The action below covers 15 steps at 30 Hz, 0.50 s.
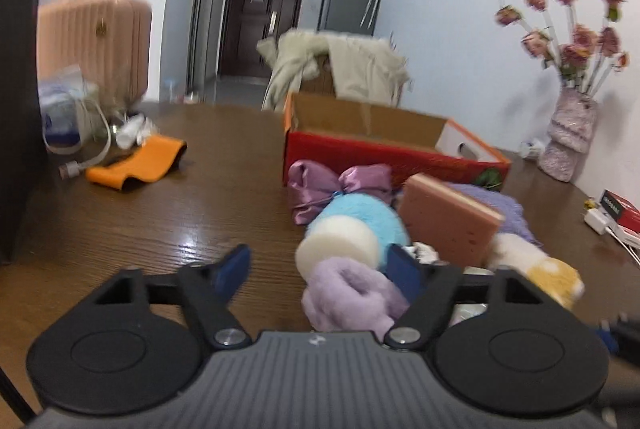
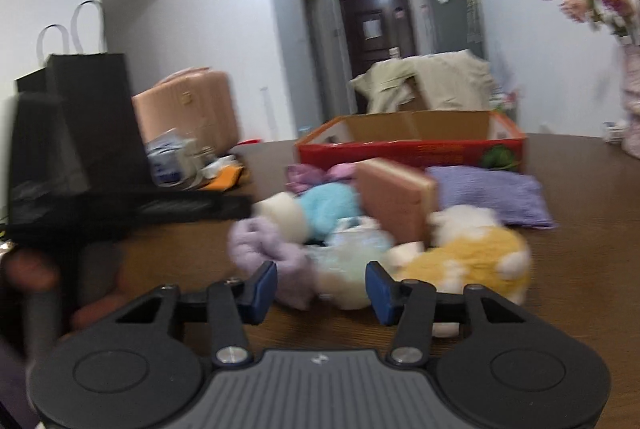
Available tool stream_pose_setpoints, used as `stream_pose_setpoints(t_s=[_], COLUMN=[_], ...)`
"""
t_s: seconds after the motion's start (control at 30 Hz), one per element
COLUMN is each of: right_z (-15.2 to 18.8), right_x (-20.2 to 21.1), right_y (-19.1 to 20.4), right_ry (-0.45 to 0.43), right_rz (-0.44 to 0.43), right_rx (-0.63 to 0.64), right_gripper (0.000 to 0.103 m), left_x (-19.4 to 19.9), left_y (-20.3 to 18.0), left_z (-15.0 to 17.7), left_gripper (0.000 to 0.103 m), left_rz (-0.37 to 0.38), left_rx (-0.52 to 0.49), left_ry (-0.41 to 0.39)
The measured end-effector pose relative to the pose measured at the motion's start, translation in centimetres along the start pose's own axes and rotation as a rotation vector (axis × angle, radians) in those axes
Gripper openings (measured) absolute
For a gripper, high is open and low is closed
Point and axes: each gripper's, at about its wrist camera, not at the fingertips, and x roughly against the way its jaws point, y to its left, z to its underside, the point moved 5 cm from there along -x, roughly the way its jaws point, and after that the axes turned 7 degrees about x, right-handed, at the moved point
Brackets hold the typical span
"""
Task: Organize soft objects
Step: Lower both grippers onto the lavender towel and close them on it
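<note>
In the left wrist view, the left tool hovers low over the brown bench with its two blue-padded fingers spread wide apart and nothing between them. Just ahead lies a pile of soft objects: a lilac fluffy roll nearest the tool, a blue and cream plush behind it with a purple satin bow, a pink sponge block standing tilted, a purple knitted pillow and a white and yellow plush to the right. Behind the pile, close against it, sits an open red cardboard box. An orange cloth lies well apart on the left, and a vase of flowers stands at the far right.

In the right wrist view, the right tool is also held with its fingers apart, gripping nothing, pointed at the same blurred pile. The yellow plush lies just ahead on the right, the lilac roll on the left. The red box sits beyond, and a black paper bag stands at left.
</note>
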Motion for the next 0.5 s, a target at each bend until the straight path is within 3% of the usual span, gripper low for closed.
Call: stream_pose_setpoints(t_s=[0.03, 0.07, 0.13, 0.2, 0.23, 0.3, 0.33, 0.37, 0.47, 0.5], right_z=[0.0, -0.1, -0.4, -0.6, -0.6, -0.1, 0.1, 0.3, 0.8, 0.8], right_x=[-0.4, -0.6, -0.8, -0.5, -0.3, -0.1, -0.2, -0.4, -1.6, -2.1], right_y=[0.2, 0.4, 0.7, 0.7, 0.8, 0.8, 0.6, 0.5, -0.3, -0.7], right_ry=[0.006, 0.008, 0.013, 0.015, 0.017, 0.036, 0.047, 0.056, 0.087, 0.095], right_rz=[-0.014, -0.019, -0.029, -0.048, -0.055, -0.064, -0.069, -0.072, -0.073, -0.074], right_rx=[-0.007, -0.011, -0.016, -0.031, -0.039, -0.060, -0.071, -0.078, -0.115, -0.129], right_gripper=[0.049, 0.049, 0.049, 0.049, 0.049, 0.049, 0.049, 0.049, 0.049, 0.049], left_x=[-0.7, -1.3, -0.5, 1.5, 2.5, 4.0, 4.7, 5.5, 6.5, 6.2], left_y=[0.5, 1.1, 2.3, 3.0, 3.2, 3.3, 3.3, 3.4, 3.2, 3.1], left_z=[0.1, 0.4, 1.2, 2.9, 4.1, 5.8, 6.0, 5.8, 4.1, 3.8], left_gripper=[0.038, 0.027, 0.021, 0.021, 0.024, 0.046, 0.060, 0.068, 0.071, 0.070], left_rz=[0.006, 0.029, 0.083, 0.086, 0.085, 0.109, 0.129, 0.141, 0.152, 0.151], left_rx=[0.021, 0.049, 0.107, 0.120, 0.117, 0.123, 0.127, 0.133, 0.107, 0.107], left_ry=[0.032, 0.082, 0.129, 0.145, 0.162, 0.200, 0.201, 0.176, 0.091, 0.094])
